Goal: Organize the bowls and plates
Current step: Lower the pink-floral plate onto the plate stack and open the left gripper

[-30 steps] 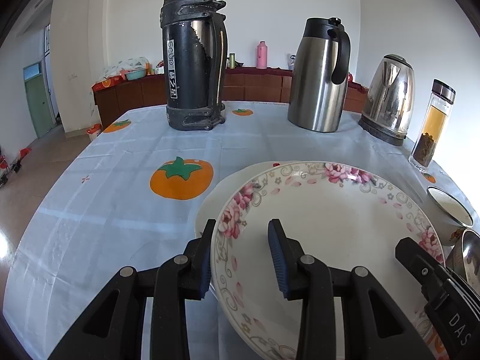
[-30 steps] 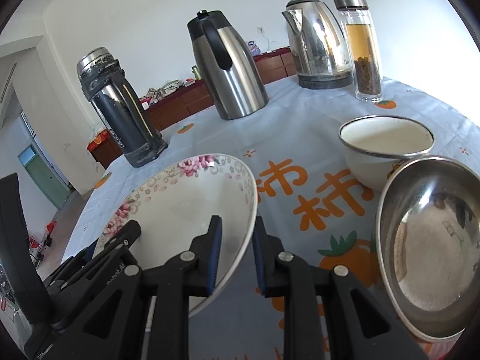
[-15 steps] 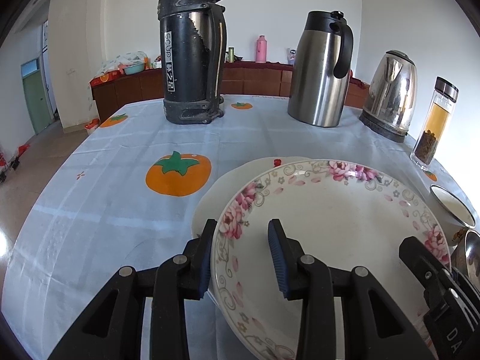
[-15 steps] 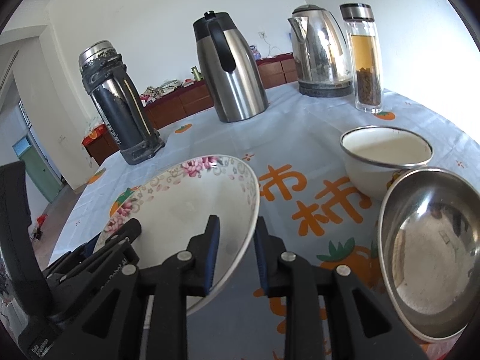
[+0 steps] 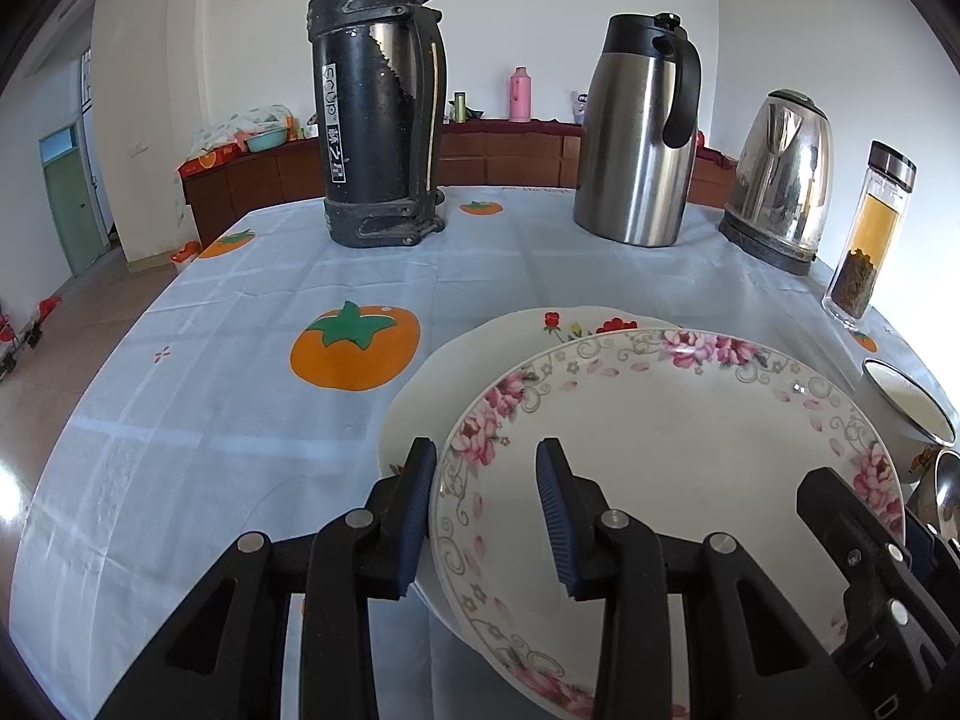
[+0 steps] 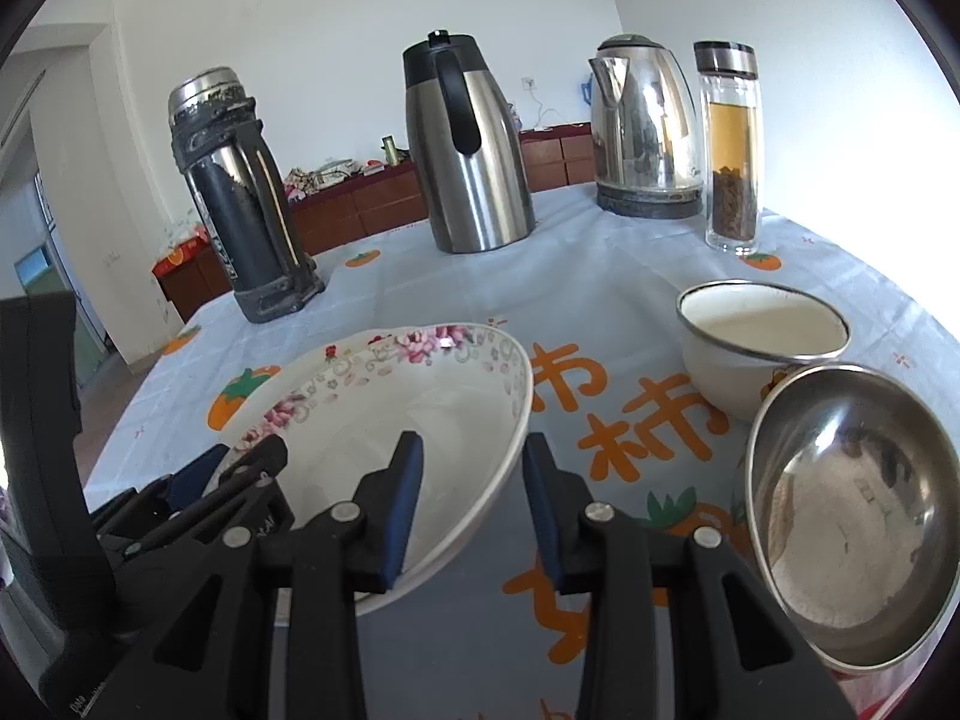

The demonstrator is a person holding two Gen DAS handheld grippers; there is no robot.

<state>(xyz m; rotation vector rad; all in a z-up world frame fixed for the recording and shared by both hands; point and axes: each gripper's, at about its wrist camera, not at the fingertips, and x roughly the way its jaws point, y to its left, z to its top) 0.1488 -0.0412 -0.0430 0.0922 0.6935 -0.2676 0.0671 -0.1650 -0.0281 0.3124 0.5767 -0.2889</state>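
Persimmon-print tablecloth fills the foreground, pale blue under bright daylight, and right at the near edge both grippers work one dish. Left gripper straddles the near-left rim of the floral plate, jaws part-way apart, one pad outside the rim and one inside; whether they pinch it I cannot tell. Right gripper is at the opposite rim, its jaws opening, with the rim between them and a visible gap on both sides, so that grip looks released. Floral plate sits stacked on a plain white plate with small red flowers, which I read as the stacking step just completed. Just beyond, on the right, a steel bowl and an enamel bowl wait unstacked. Farther back stand a black flask, a steel carafe, a kettle and a tea bottle.
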